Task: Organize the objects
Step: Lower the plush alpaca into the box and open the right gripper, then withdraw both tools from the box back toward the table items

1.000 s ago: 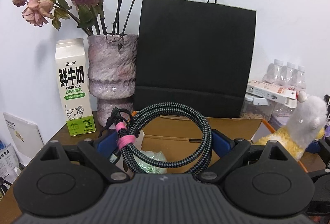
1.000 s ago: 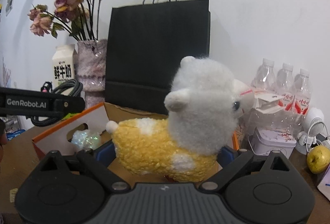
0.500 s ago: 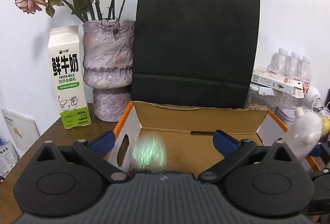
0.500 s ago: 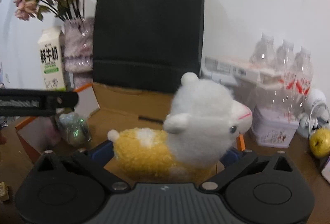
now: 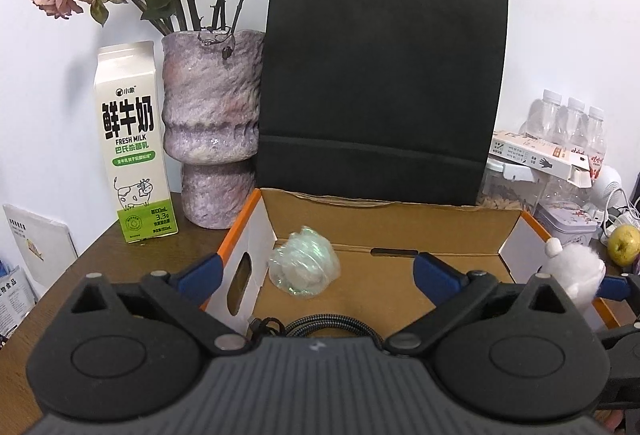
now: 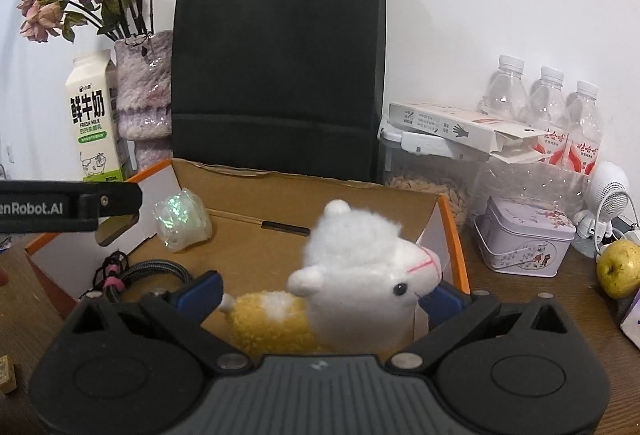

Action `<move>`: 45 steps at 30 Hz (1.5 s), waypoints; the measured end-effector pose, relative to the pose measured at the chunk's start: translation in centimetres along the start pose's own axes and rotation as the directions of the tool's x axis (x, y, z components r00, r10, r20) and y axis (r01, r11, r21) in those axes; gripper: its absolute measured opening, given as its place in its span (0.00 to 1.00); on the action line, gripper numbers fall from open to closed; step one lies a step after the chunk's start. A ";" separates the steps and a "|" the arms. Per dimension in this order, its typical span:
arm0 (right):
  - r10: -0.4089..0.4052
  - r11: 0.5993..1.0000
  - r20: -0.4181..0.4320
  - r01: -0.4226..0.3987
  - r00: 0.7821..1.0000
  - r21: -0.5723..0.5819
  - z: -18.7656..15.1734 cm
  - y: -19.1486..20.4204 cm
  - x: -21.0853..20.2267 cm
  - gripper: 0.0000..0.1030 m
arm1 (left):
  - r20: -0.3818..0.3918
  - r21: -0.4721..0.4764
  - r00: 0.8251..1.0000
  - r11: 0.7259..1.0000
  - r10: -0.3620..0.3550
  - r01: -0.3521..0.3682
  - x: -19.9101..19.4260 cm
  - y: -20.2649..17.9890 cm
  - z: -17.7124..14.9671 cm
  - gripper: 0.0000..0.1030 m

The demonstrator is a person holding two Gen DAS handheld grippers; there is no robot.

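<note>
An open cardboard box (image 5: 400,219) with orange edges stands on the brown table. My left gripper (image 5: 318,275) hangs open over the box's left half with nothing between its fingers. A braided cable coil (image 5: 328,329) lies on the box floor just under it, next to a shiny plastic wad (image 5: 304,265). My right gripper (image 6: 322,295) is open over the box's right half. A white and yellow plush alpaca (image 6: 360,263) sits between its blue pads (image 6: 202,289), low in the box (image 6: 256,255). The cable (image 6: 156,269) and the wad (image 6: 182,219) lie to the plush's left.
Behind the box stand a black paper bag (image 5: 380,83), a mottled vase of dried roses (image 5: 212,123) and a milk carton (image 5: 132,143). To the right are water bottles (image 6: 548,103), a clear container, a tin (image 6: 524,239), a small white fan and a yellow-green fruit (image 6: 618,267).
The left gripper let go of the cable coil, which dropped onto the box floor. The right jaws spread wider and the plush sank lower into the box.
</note>
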State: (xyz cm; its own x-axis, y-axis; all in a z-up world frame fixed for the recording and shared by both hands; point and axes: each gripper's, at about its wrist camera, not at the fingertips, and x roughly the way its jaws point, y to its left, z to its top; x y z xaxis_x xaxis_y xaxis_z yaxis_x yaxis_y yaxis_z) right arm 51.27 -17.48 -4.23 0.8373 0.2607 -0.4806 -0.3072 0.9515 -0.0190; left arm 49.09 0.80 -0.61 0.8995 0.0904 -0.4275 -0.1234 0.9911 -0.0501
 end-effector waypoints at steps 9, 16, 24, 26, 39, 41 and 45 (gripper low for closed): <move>-0.003 1.000 0.033 0.003 0.999 0.011 0.5 -0.3 -0.8 1.00 | 0.012 -0.003 1.000 1.000 -0.007 0.007 -0.9 0.0 0.3 1.00; 0.005 1.000 0.083 -0.006 0.997 0.018 1.2 -0.5 -2.8 1.00 | 0.034 -0.001 0.999 1.000 -0.007 0.008 -2.9 0.2 0.7 1.00; 0.020 1.000 0.136 -0.020 0.990 -0.006 1.1 0.1 -6.1 1.00 | 0.063 -0.001 0.998 1.000 -0.011 0.011 -6.3 0.7 0.3 1.00; 0.019 1.000 0.146 -0.018 0.989 -0.005 0.9 0.2 -7.0 1.00 | 0.068 0.000 0.998 1.000 -0.015 0.015 -7.1 0.8 0.1 1.00; 0.026 1.000 0.161 -0.025 0.987 -0.006 -2.5 0.8 -11.8 1.00 | 0.080 0.043 0.996 0.998 -0.046 0.043 -12.1 1.5 -2.6 1.00; 0.025 1.000 0.165 -0.025 0.986 -0.004 -3.2 0.8 -12.5 1.00 | 0.078 0.065 0.995 0.996 -0.060 0.055 -12.9 1.6 -3.4 1.00; 0.020 1.000 0.175 -0.020 0.984 0.003 -4.6 0.8 -14.3 1.00 | 0.086 0.071 0.993 0.994 -0.086 0.080 -14.7 2.0 -4.9 1.00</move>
State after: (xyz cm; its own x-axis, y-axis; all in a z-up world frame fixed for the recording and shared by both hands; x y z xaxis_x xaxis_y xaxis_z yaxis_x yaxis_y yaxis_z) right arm 37.01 -21.20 -1.41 0.8974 0.3039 -0.3200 -0.3229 0.9464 -0.0065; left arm 33.57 0.99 1.20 0.9395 0.0125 -0.3423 -0.0207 0.9996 -0.0204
